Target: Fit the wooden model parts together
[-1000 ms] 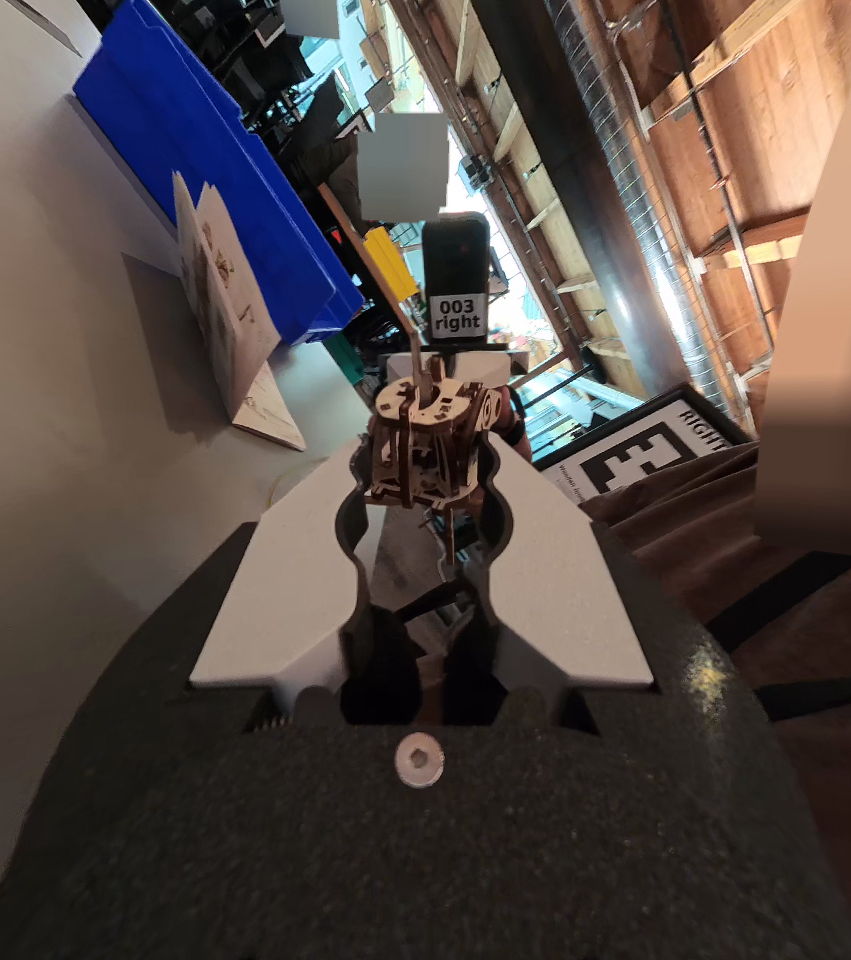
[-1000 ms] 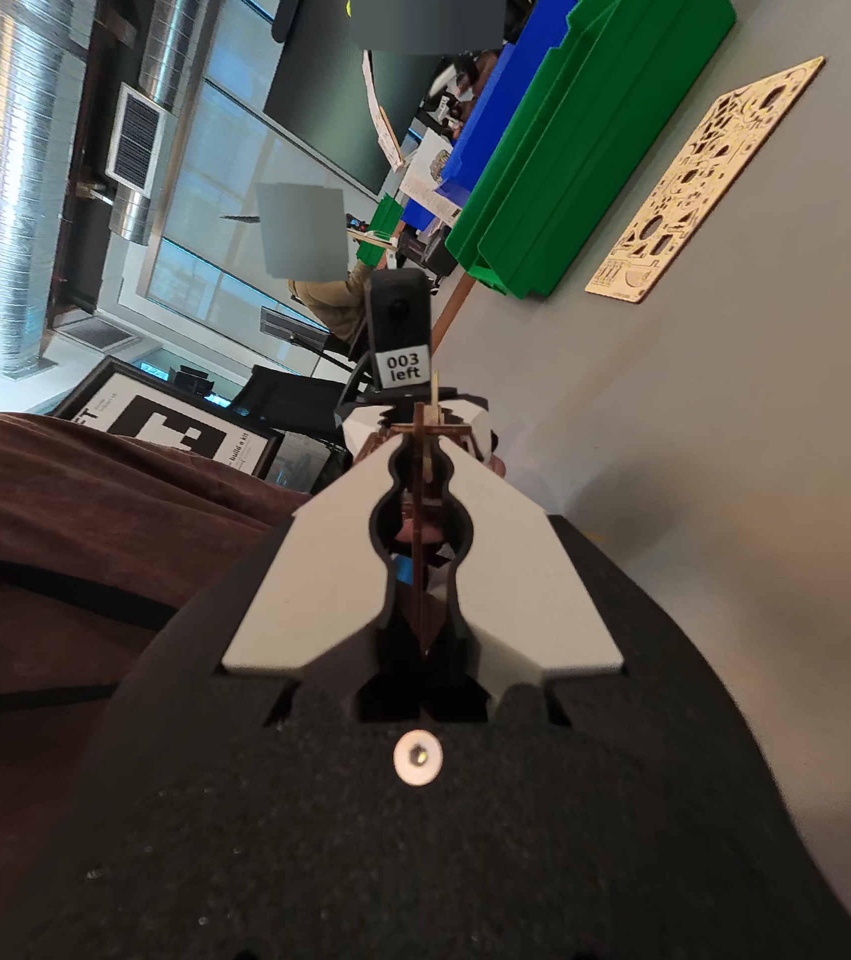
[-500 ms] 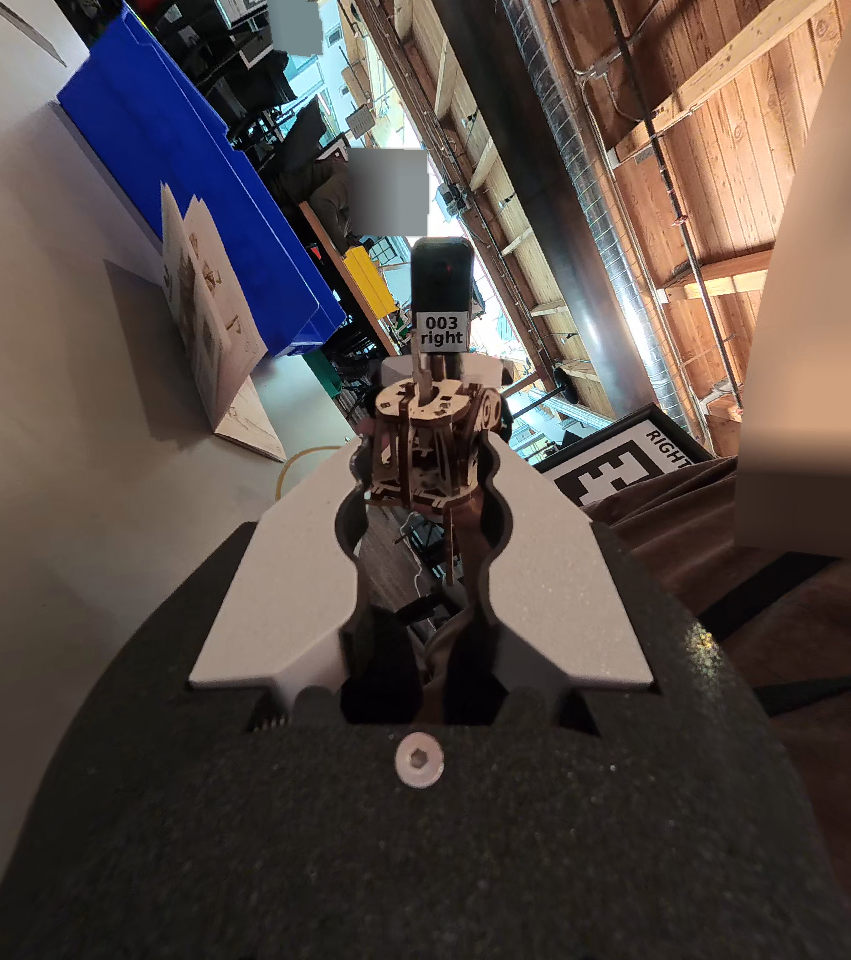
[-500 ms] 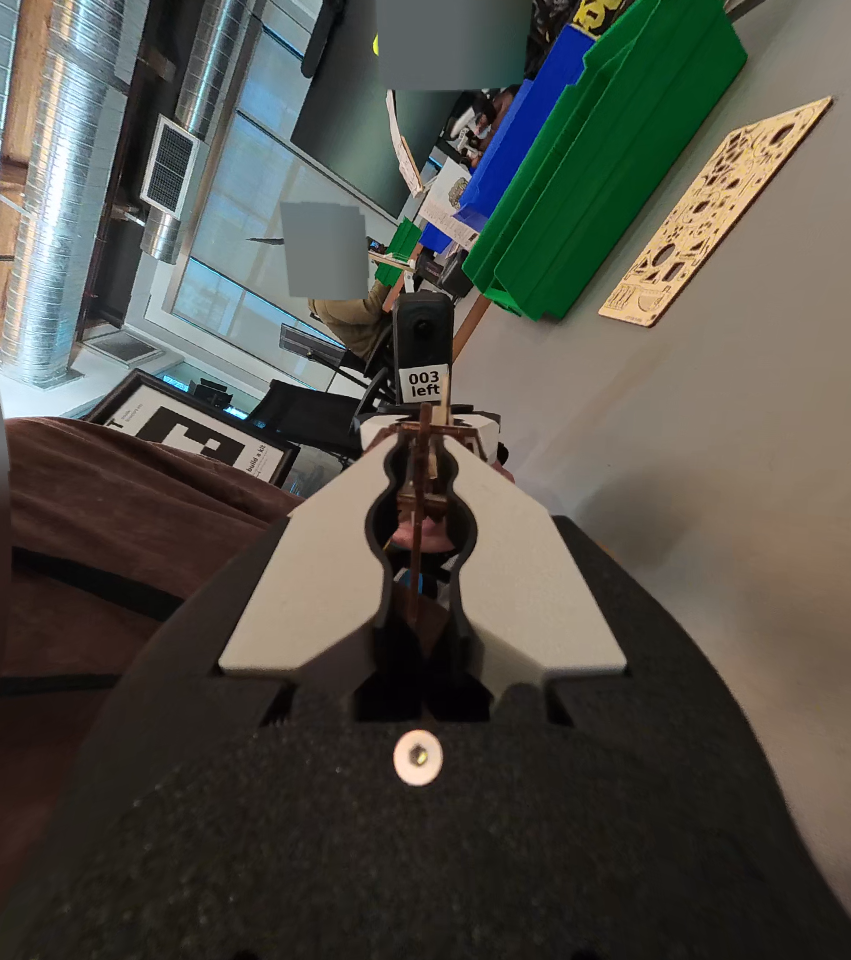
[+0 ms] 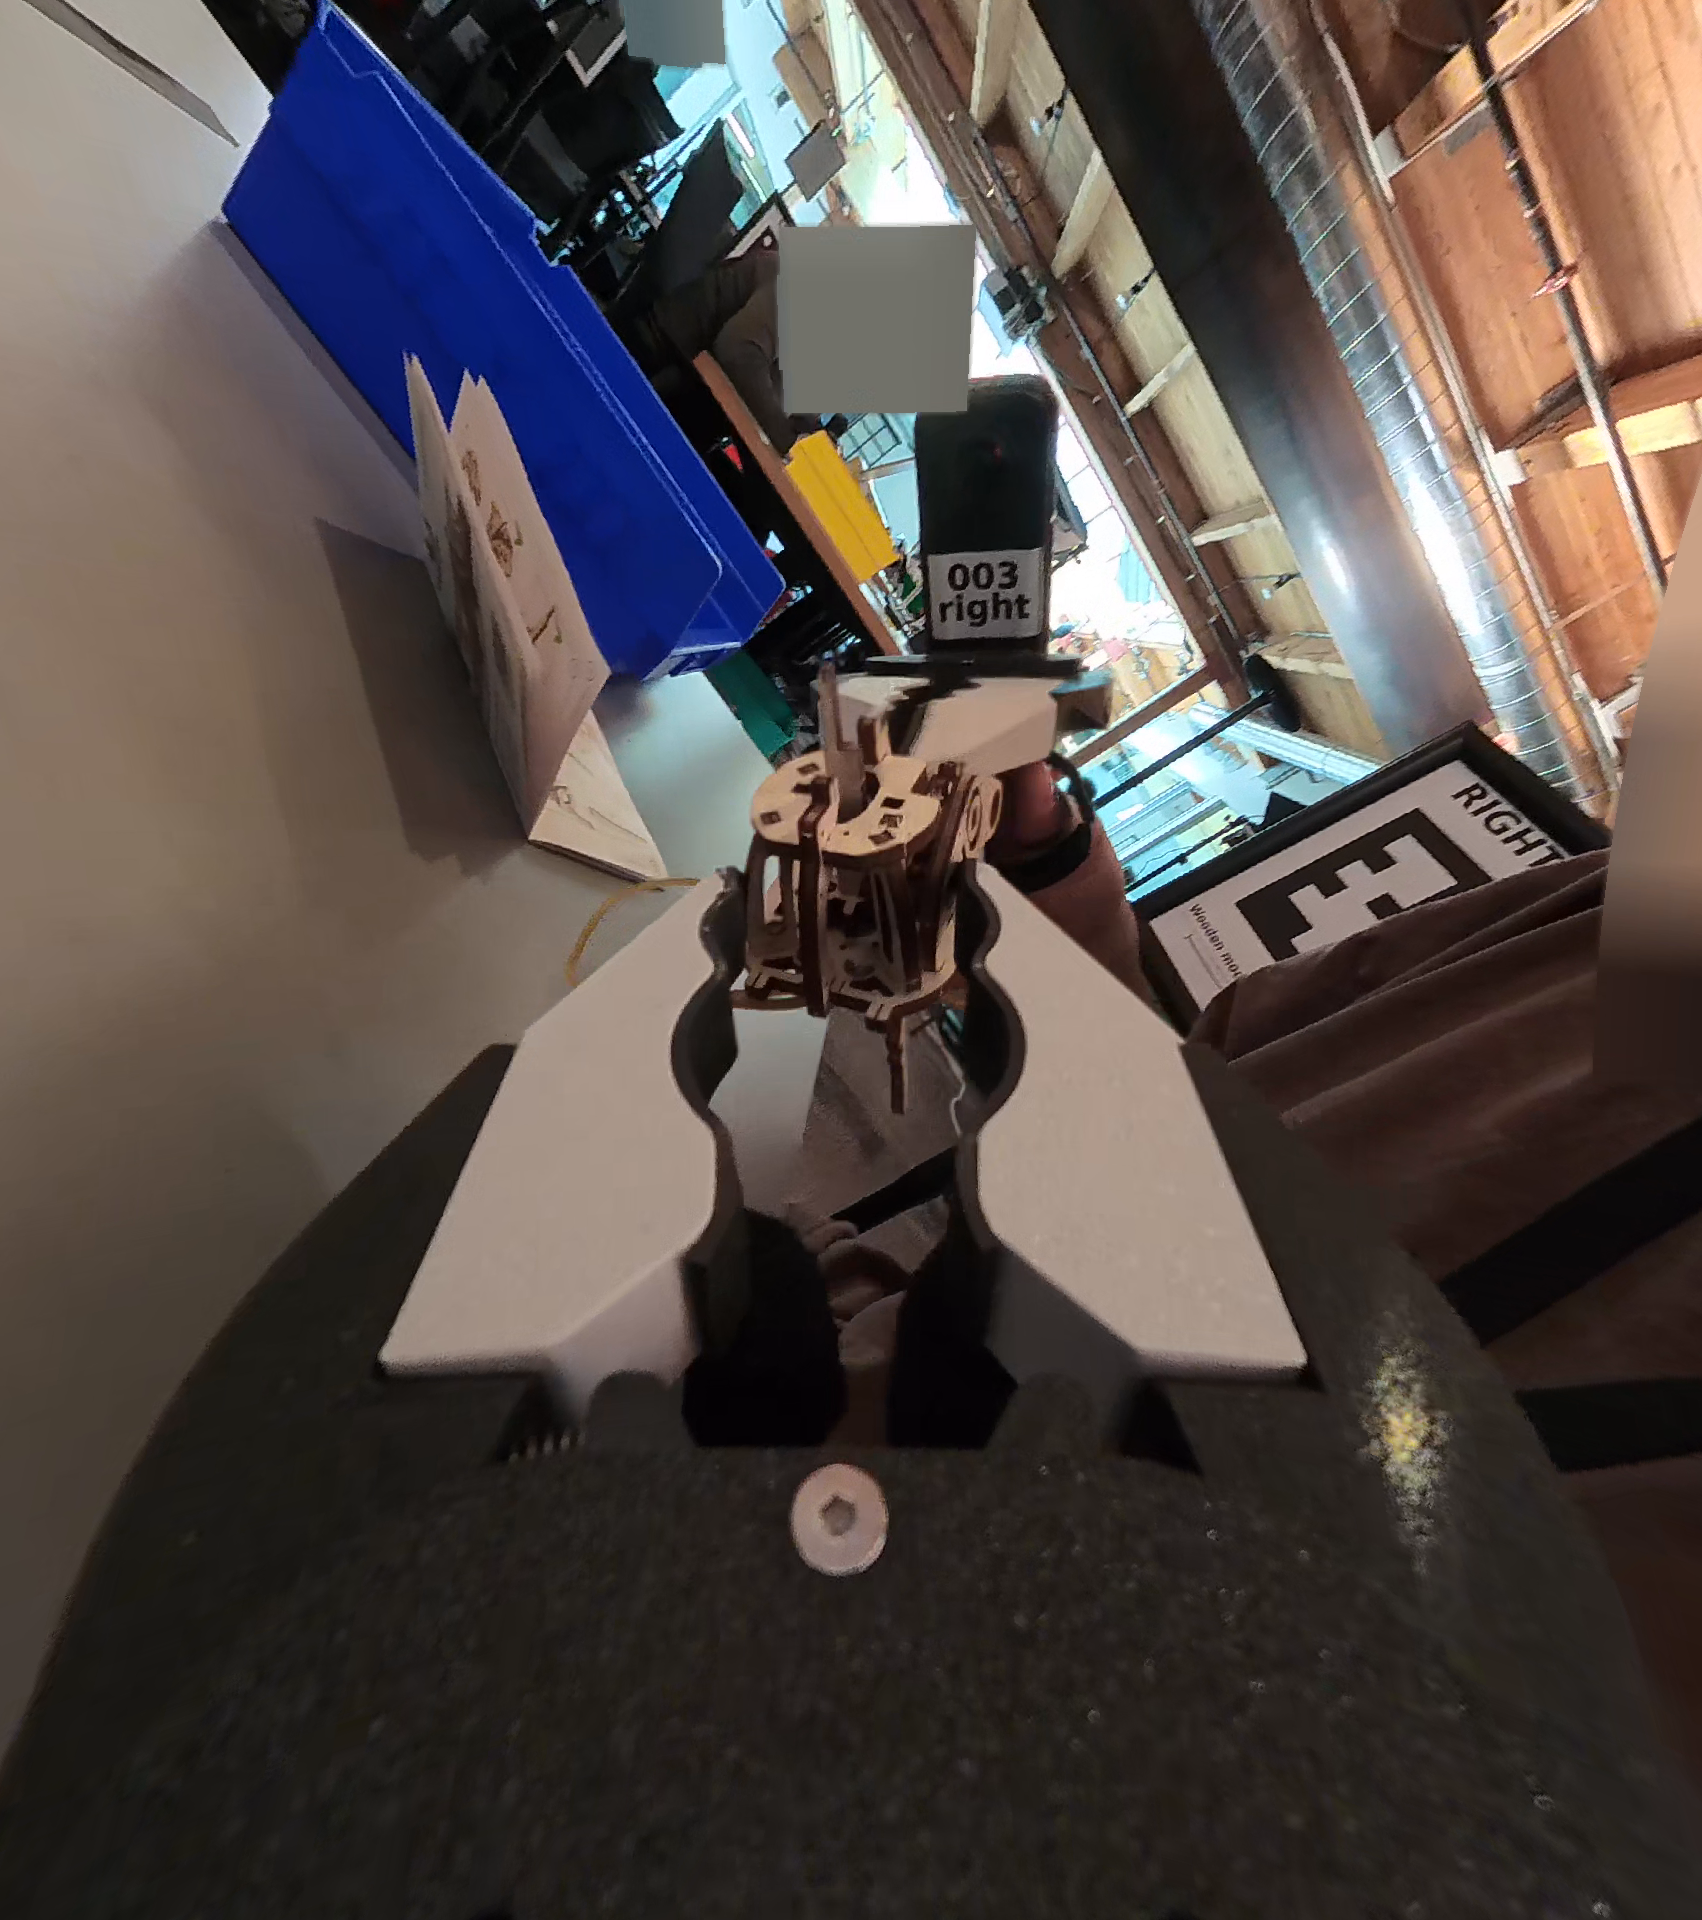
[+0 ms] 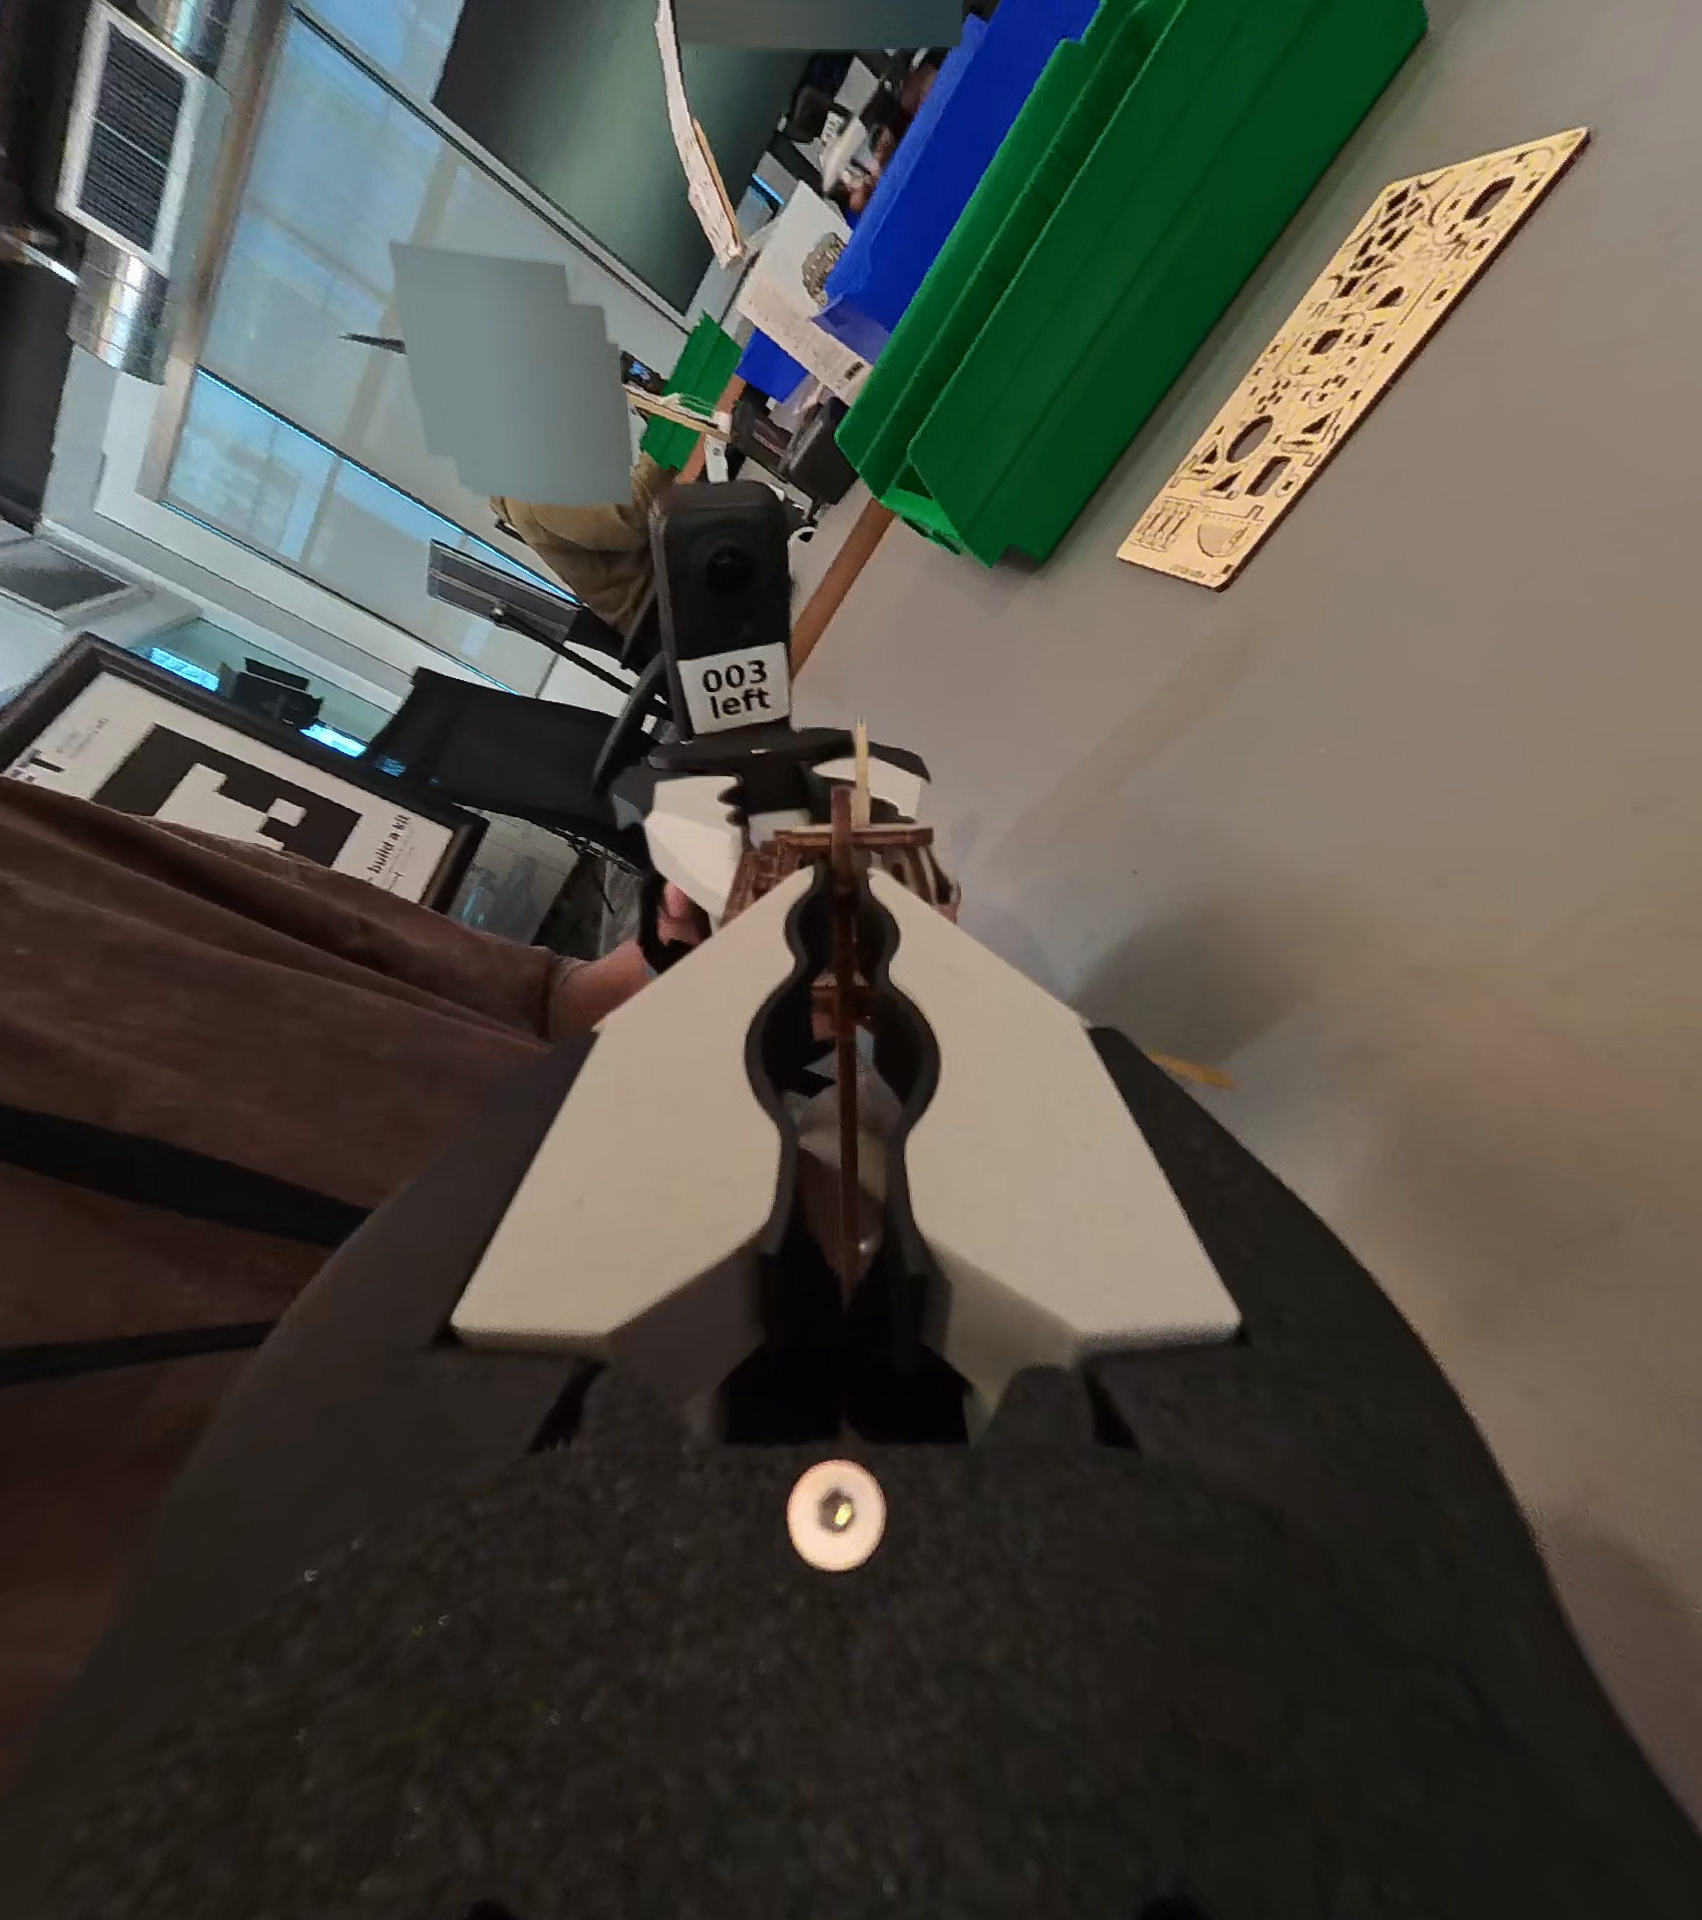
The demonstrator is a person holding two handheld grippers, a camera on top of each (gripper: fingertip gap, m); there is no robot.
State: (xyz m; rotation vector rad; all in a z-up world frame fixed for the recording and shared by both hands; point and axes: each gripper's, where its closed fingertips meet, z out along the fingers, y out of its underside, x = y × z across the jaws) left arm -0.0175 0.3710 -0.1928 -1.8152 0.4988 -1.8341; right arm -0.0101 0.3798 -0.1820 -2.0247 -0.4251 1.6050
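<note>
My left gripper (image 5: pixel 847 914) is shut on a small, partly built wooden model (image 5: pixel 852 883), a round slotted top on thin legs, held off the grey table (image 5: pixel 99 831). My right gripper (image 6: pixel 842 894) is shut on a thin flat wooden part (image 6: pixel 845 1091), seen edge-on. The part's tip (image 5: pixel 831 727) sits in the slot on the model's top. The two grippers face each other, tips almost touching. The right gripper (image 5: pixel 972 717) shows behind the model in the left wrist view. The left gripper (image 6: pixel 722 831) and the model (image 6: pixel 904 852) show in the right wrist view.
A blue bin (image 5: pixel 514 364) and an open booklet (image 5: pixel 504 623) stand on the table, with a yellow rubber band (image 5: pixel 608 914) nearby. Green bins (image 6: pixel 1086 291) and a cut-out wooden parts sheet (image 6: pixel 1346 353) lie farther off. A framed marker sign (image 5: pixel 1366 873) and a brown sleeve (image 6: pixel 151 987) are beside me. Both grippers' tips are close together, under 4 cm apart.
Both grippers stay shut and close together. The right gripper has shifted a little to the right and tilted against the model. The thin part stays at the model's top.
</note>
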